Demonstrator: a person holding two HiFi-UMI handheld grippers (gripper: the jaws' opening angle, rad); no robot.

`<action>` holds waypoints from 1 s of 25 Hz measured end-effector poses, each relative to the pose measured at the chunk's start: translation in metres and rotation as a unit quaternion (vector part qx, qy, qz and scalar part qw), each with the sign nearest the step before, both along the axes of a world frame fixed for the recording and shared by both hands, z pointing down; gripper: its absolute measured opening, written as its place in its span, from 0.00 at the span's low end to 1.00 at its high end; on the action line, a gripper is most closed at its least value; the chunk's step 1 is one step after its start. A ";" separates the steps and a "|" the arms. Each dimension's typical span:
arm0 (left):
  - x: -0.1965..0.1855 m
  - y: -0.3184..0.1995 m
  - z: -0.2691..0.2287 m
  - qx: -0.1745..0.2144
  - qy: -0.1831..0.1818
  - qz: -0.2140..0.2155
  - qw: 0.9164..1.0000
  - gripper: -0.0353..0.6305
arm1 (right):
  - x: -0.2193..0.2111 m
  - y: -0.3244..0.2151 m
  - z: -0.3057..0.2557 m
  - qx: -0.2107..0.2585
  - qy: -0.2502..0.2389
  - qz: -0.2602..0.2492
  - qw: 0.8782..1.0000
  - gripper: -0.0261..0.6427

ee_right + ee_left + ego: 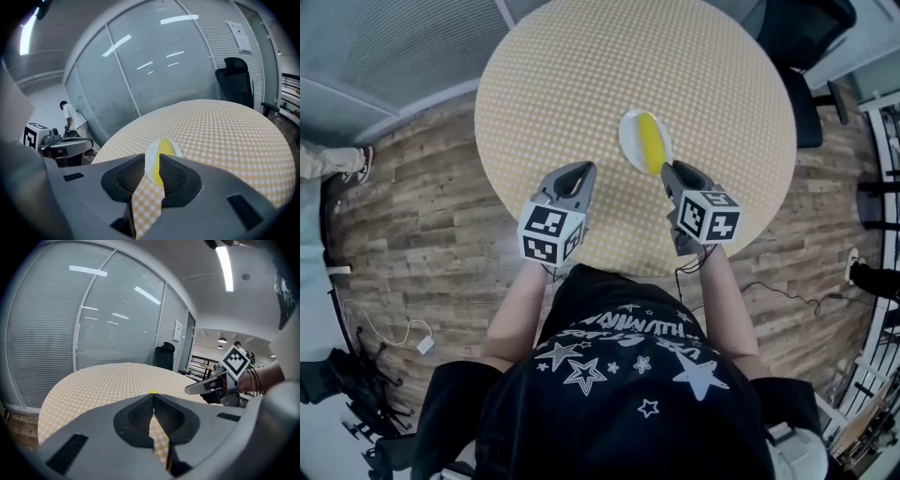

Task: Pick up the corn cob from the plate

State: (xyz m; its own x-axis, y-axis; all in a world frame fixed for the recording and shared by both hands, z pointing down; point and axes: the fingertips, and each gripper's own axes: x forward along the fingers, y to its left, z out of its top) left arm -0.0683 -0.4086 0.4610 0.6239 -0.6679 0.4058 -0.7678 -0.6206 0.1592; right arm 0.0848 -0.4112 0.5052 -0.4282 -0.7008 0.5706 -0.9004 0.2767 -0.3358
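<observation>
A yellow corn cob lies on a small white plate on the round table with the yellow checked cloth. My right gripper hovers at the plate's near edge, pointing at it. Through its narrow jaw gap in the right gripper view I see the corn cob and the plate; the right gripper is slightly open and holds nothing. My left gripper hangs over the cloth left of the plate. In its own view the left gripper has its tips touching, with nothing in them.
A black office chair stands past the table's far right side. Glass walls with blinds run behind the table. Cables lie on the wooden floor at the left. A person stands far off by the glass.
</observation>
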 end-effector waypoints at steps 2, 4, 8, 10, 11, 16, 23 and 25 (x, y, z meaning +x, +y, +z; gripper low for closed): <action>0.002 -0.008 0.005 -0.006 0.003 0.009 1.000 0.06 | -0.005 -0.010 0.007 -0.015 0.003 -0.006 1.000 0.19; 0.003 -0.014 0.009 -0.011 0.006 0.016 1.000 0.06 | -0.011 -0.019 0.015 -0.032 0.005 -0.016 0.999 0.24; 0.000 -0.027 0.018 -0.020 0.009 0.025 0.999 0.06 | -0.019 -0.034 0.030 -0.058 0.023 -0.020 0.998 0.31; 0.000 -0.035 0.023 -0.025 0.011 0.025 0.999 0.06 | -0.020 -0.042 0.040 -0.075 0.030 -0.021 0.997 0.37; 0.000 -0.039 0.025 -0.027 0.013 0.026 0.999 0.06 | -0.021 -0.045 0.044 -0.083 0.035 -0.023 0.996 0.39; 0.000 -0.049 0.031 -0.031 0.017 0.029 0.999 0.06 | -0.019 -0.056 0.064 -0.118 0.075 -0.028 0.990 0.44; -0.004 -0.057 0.041 -0.042 0.022 0.027 0.998 0.06 | -0.019 -0.075 0.085 -0.153 0.108 -0.036 0.982 0.45; -0.005 -0.057 0.041 -0.042 0.022 0.027 0.999 0.06 | -0.020 -0.077 0.090 -0.160 0.115 -0.037 0.980 0.45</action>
